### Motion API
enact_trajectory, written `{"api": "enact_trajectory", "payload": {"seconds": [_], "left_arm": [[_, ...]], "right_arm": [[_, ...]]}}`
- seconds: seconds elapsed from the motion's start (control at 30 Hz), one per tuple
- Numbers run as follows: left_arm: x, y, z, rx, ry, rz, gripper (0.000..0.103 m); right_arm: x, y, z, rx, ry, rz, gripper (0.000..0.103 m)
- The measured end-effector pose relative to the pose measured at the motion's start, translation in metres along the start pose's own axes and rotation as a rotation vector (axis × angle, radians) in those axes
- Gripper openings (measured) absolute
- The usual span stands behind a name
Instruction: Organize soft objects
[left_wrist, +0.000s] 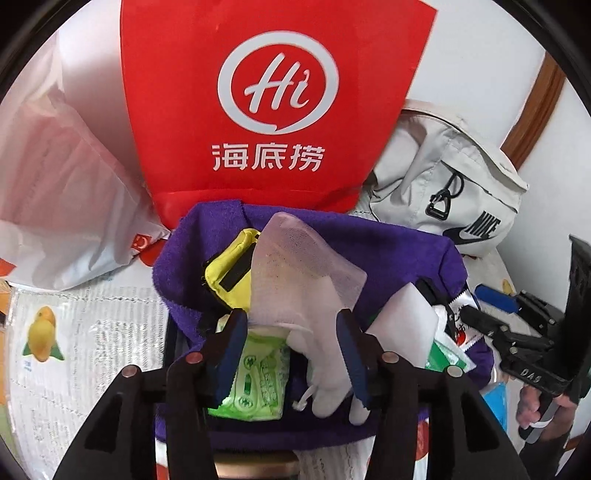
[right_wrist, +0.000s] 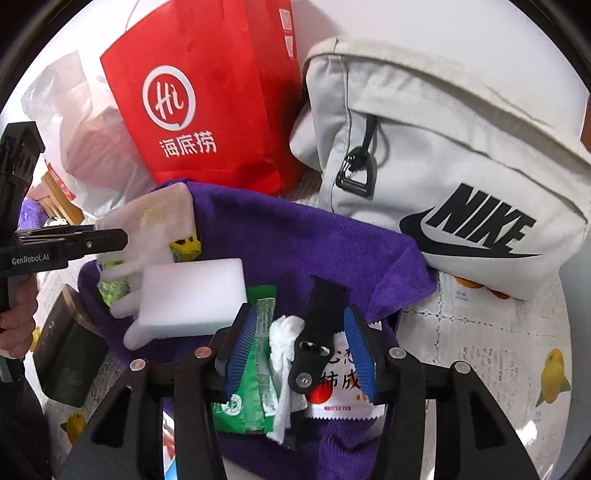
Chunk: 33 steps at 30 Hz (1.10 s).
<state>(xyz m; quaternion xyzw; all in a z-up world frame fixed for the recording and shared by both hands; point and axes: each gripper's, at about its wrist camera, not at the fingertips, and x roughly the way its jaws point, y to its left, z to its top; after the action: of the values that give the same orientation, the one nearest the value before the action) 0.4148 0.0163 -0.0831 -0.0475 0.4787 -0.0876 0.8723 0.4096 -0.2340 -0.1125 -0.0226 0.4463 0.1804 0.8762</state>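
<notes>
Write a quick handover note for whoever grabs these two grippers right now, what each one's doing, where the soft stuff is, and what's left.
Left gripper: open, jaws either side of the white glove, not pressing.
Right gripper: open above the black strap and crumpled tissue.
Glove, white sponge, yellow pouch and green packets sit piled on the purple towel.
Done: items gathered on the towel.
Left: probably sorting the pile.

A lived-in home, by the look of its cluttered table. A lace-patterned tablecloth (right_wrist: 480, 332) printed with yellow fruit lies under a red restaurant carrier bag (left_wrist: 273, 99), a white plastic shopping bag (left_wrist: 62, 192) and a pale canvas backpack (right_wrist: 461, 166), against a white wall with wooden trim (left_wrist: 539, 99).
</notes>
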Motion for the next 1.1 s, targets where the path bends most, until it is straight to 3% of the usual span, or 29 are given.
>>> {"api": "enact_trajectory", "payload": {"seconds": [0.27, 0.37, 0.7, 1.1], "left_arm": [[-0.038, -0.008, -0.018, 0.034, -0.032, 0.047, 0.07], [-0.054, -0.011, -0.028, 0.037, -0.042, 0.065, 0.071], [-0.123, -0.027, -0.08, 0.05, -0.112, 0.145, 0.093], [-0.191, -0.036, -0.15, 0.009, -0.158, 0.151, 0.099]], "right_arm": [[-0.047, 0.016, -0.011, 0.013, -0.052, -0.018, 0.065], [-0.065, 0.027, -0.019, 0.013, -0.067, -0.029, 0.071], [-0.128, 0.059, -0.061, 0.055, -0.103, -0.04, 0.076], [-0.192, 0.093, -0.12, 0.106, -0.141, -0.063, 0.085]]}}
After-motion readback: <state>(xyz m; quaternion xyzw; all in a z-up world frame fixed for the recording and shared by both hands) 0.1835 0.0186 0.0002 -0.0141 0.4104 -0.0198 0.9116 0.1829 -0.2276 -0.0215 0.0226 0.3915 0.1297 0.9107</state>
